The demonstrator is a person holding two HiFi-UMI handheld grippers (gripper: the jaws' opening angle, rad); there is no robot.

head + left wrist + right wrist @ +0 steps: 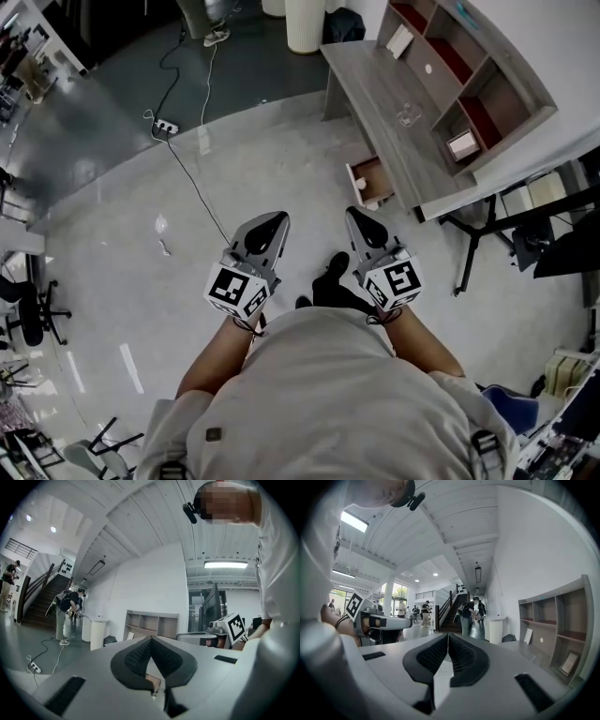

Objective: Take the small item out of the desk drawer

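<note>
A grey wooden desk with a shelf unit stands ahead to the right. Its small drawer is pulled open over the floor, and a small pale item shows inside, too small to make out. My left gripper and right gripper are held side by side above the floor, short of the drawer. Both are shut and hold nothing. In the left gripper view the left gripper's pads meet, with the shelf unit beyond. In the right gripper view the right gripper's pads are pressed together beside the desk top.
A power strip with a cable lies on the floor ahead to the left. A white bin stands by the desk's far end. A small glass object sits on the desk. Black stand legs are right of the desk. People stand near a staircase.
</note>
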